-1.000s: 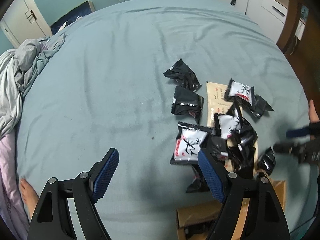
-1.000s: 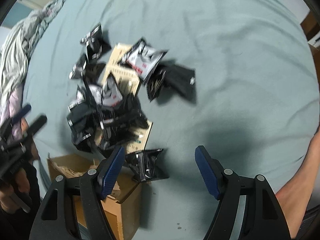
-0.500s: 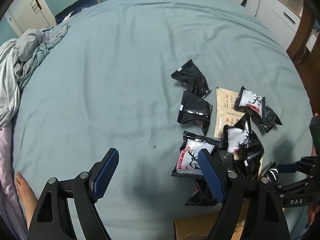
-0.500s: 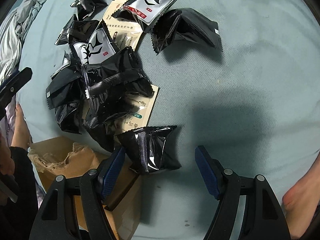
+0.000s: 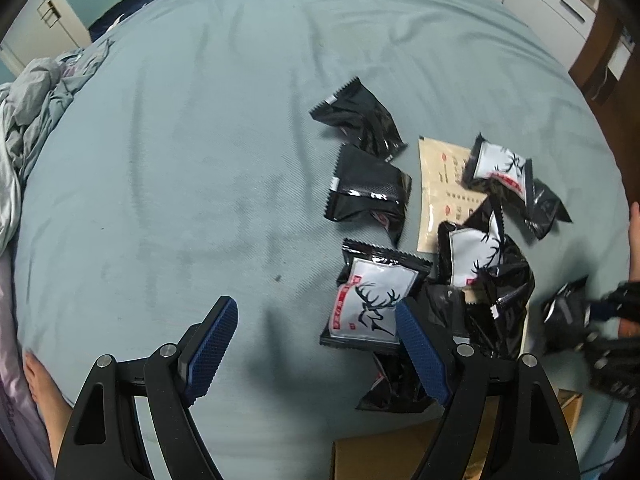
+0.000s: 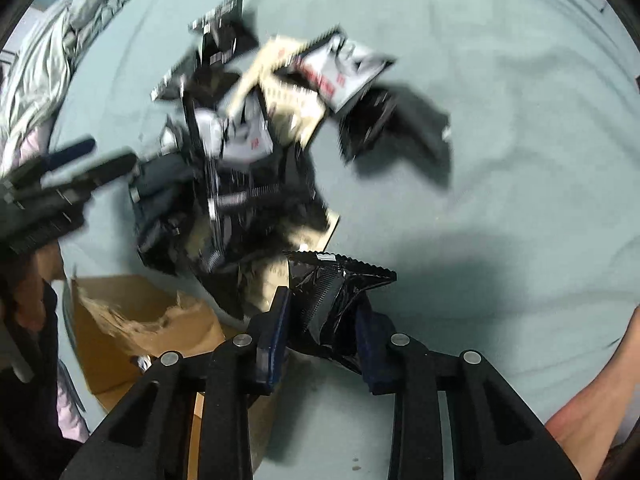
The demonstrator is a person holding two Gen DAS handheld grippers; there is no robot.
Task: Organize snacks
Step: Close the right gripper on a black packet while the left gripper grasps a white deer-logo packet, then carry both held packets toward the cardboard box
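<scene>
Several snack packets lie in a pile (image 5: 476, 264) on a teal bed sheet (image 5: 200, 160), some black, some white with a deer print. My left gripper (image 5: 314, 306) hangs open just above the sheet, its right finger over the edge of a white deer packet (image 5: 368, 300); nothing sits between its pads. In the right wrist view, my right gripper (image 6: 322, 304) is closing, and its blue pads squeeze a crumpled black snack packet (image 6: 332, 292) at the near edge of the pile (image 6: 240, 184). The left gripper (image 6: 106, 154) shows blurred at the left there.
An open cardboard box (image 6: 132, 320) with torn flaps stands at the bed's near edge, beside the pile (image 5: 384, 452). A beige sachet (image 5: 440, 184) lies under the packets. Crumpled bedding (image 5: 32, 100) is heaped at far left. Bare feet (image 5: 40, 380) (image 6: 592, 420) rest at the edges.
My right gripper's jaws have closed from wide apart onto the black packet that lay between them. Both grippers have sunk toward the sheet. The left jaws stay as wide as before.
</scene>
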